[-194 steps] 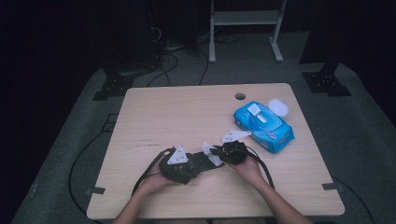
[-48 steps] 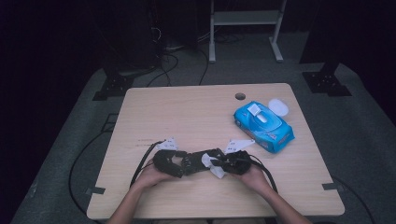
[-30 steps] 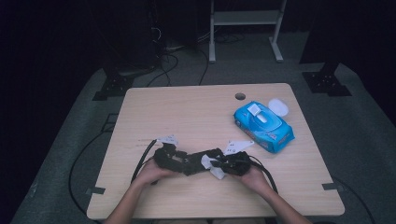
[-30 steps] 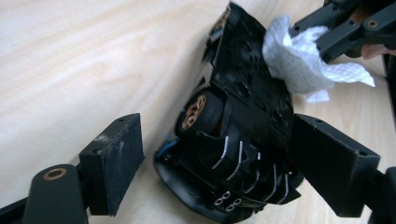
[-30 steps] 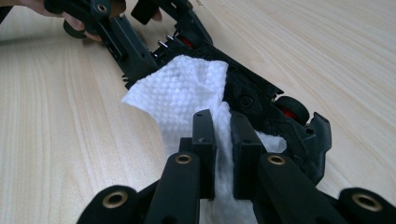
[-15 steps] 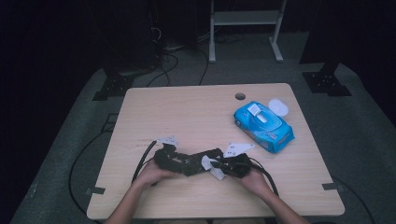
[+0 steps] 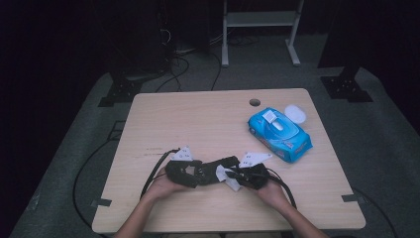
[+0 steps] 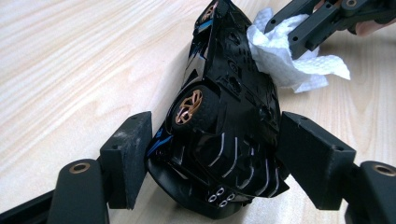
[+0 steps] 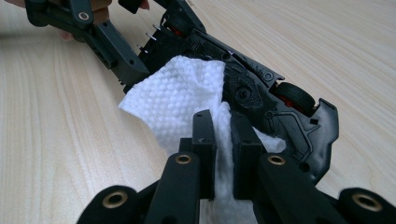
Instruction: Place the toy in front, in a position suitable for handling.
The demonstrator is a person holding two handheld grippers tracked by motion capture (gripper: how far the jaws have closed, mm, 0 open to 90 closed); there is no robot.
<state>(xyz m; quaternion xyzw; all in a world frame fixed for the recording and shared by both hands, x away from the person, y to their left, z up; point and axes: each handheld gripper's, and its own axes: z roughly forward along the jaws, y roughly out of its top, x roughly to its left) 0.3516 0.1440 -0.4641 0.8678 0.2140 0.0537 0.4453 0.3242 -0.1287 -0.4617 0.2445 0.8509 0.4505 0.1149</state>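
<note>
Since the frames of a second ago little has shifted: both hands are kept low at the near edge of the table [image 7: 198,119], and the left hand-held gripper [image 8: 212,154] has just been closing its jaws, the tail of the black toy car [image 8: 224,116] being between them. Its pads are now seen pressed against both flanks of the car, which is held on its side with the underside exposed and one bronze-spoked wheel [image 8: 192,106] turned toward the camera. The right hand-held gripper [image 9: 223,140] is clamped together on a white paper wipe [image 9: 182,100], which is laid against the car's underbody. Farther off, to the right, a blue pack of wipes [image 7: 278,133] is noted, with a white round lid [image 7: 295,113] just beside it and a small hole [image 7: 254,102] in the tabletop nearby; none of these stands in the way. From above, car, wipe and both grippers merge into one dark mass and cannot be told apart clearly. The car's nose is cut off by the wipe in the left gripper view, and its tail by the opposite jaws in the right gripper view.
</note>
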